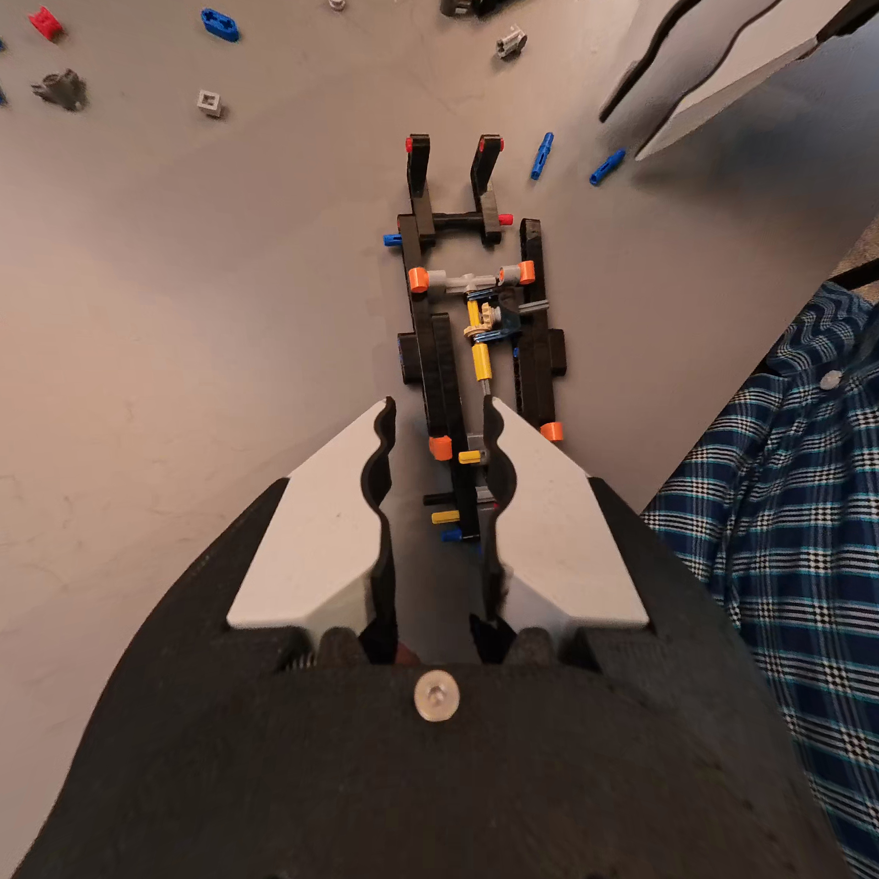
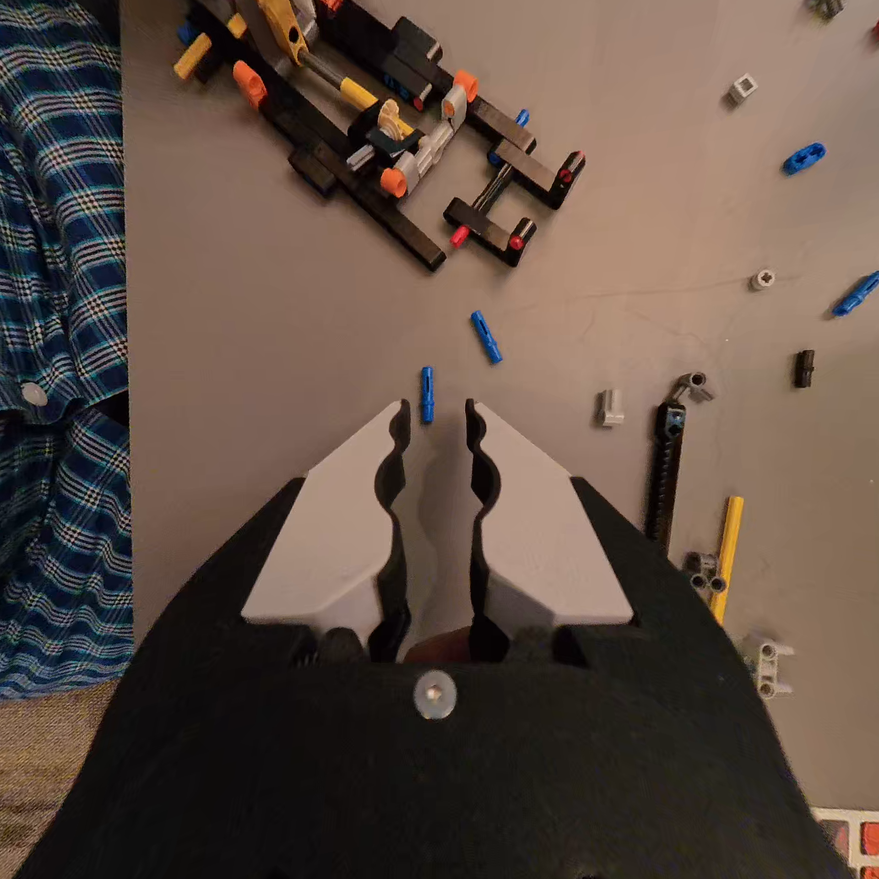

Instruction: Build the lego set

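Now the right hand-held gripper (image 2: 436,404) is hovering spread and empty just short of a blue pin (image 2: 427,394) on the desk (image 2: 285,333). It should probably be straddling the pin squarely before closing. The left hand-held gripper (image 1: 440,404), also spread, is hanging over the black chassis (image 1: 475,304).

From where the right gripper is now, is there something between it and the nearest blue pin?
Nothing visible. The right gripper is open, and the blue pin lies on the bare table just beyond its tips, slightly left of centre. The second blue pin lies farther off.
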A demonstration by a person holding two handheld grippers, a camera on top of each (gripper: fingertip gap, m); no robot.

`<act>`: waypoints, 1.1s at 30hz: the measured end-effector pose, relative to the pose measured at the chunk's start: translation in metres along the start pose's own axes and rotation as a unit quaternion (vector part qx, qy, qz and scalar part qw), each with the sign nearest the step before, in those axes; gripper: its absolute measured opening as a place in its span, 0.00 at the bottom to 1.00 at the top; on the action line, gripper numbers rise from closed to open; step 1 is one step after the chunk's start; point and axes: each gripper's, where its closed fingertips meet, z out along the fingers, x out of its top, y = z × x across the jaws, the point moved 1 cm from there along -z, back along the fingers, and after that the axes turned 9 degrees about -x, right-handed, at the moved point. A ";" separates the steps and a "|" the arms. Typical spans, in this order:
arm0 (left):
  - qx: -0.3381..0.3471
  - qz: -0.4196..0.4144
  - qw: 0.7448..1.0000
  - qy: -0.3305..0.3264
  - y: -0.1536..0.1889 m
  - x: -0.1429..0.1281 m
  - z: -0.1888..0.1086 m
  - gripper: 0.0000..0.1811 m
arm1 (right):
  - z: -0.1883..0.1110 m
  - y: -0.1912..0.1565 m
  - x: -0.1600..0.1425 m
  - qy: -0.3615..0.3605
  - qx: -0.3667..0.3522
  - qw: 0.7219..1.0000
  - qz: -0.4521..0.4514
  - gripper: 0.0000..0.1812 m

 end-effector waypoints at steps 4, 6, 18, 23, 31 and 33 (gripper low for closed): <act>-0.005 0.010 1.000 -0.003 0.003 0.003 0.001 0.19 | 0.004 -0.005 -0.004 -0.014 0.001 1.000 0.009 0.13; -0.006 0.016 1.000 -0.004 0.006 0.007 0.002 0.19 | 0.006 -0.007 -0.004 -0.018 -0.004 1.000 0.012 0.08; -0.004 0.023 1.000 -0.013 0.006 0.005 0.003 0.20 | 0.014 -0.005 0.006 -0.028 -0.032 0.996 0.081 0.02; 0.000 0.018 1.000 -0.007 0.001 0.006 0.000 0.21 | 0.011 -0.013 0.006 -0.031 -0.022 0.994 0.103 0.09; -0.002 0.018 1.000 -0.010 0.001 0.004 0.002 0.21 | 0.005 -0.018 0.006 -0.042 -0.035 0.996 0.066 0.10; -0.002 0.019 1.000 -0.011 0.001 0.004 0.002 0.21 | 0.005 -0.019 0.008 -0.040 -0.035 0.996 0.065 0.09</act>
